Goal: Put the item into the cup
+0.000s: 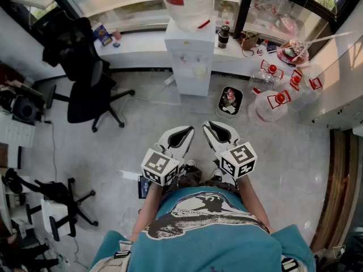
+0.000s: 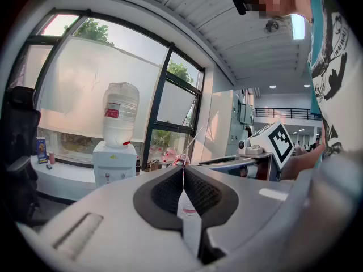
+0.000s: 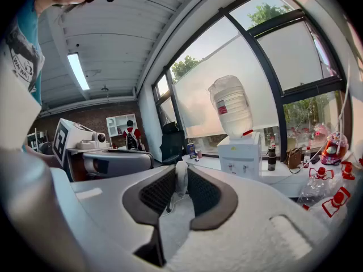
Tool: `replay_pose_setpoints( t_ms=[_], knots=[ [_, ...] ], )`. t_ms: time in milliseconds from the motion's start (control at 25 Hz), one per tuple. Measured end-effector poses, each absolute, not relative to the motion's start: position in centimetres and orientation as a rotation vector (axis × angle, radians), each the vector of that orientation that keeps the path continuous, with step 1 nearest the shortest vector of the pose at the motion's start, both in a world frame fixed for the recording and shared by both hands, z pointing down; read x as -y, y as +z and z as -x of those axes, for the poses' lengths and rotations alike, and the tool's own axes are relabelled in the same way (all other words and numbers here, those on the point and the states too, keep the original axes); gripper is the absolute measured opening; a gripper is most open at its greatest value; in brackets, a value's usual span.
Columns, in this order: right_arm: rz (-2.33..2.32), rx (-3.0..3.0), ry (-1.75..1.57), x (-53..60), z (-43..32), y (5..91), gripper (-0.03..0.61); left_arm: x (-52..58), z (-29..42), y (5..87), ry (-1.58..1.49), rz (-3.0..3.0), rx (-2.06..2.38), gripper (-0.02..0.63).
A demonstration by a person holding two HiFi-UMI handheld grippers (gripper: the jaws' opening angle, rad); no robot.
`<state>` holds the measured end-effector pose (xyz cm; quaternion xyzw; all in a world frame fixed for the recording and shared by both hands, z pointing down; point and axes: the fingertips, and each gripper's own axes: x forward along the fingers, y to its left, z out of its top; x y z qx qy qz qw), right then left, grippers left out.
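Observation:
I stand on a grey floor and hold both grippers level at my waist, side by side, pointing towards a water dispenser (image 1: 190, 61). My left gripper (image 1: 191, 129) has its dark pads touching at the tips (image 2: 183, 171), with nothing between them. The jaws of my right gripper (image 1: 206, 123) stand a narrow slit apart (image 3: 180, 174). Only a pale strip of wall and floor shows through that slit, and nothing is gripped. No cup and no loose item shows in any view. Each gripper's marker cube (image 1: 160, 166) sits near my hands.
The dispenser with its big bottle (image 3: 229, 106) stands against a white window counter (image 1: 136, 44). A black office chair (image 1: 88, 89) is to the left. A small bin (image 1: 230, 102) and several red-capped water jugs (image 1: 278, 98) lie to the right. A cable (image 1: 153, 98) runs across the floor.

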<state>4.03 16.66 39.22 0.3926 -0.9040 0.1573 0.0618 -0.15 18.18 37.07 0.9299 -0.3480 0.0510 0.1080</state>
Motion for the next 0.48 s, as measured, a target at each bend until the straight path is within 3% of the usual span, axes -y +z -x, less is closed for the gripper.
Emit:
replay_pose_setpoints(
  t_ms=[480],
  knots=[
    [-1.247,2.736,0.496,-15.8,-1.5,39.1,0.066,-17.1,2.7,37.1,0.155,-2.752,0.967,0.015]
  ],
)
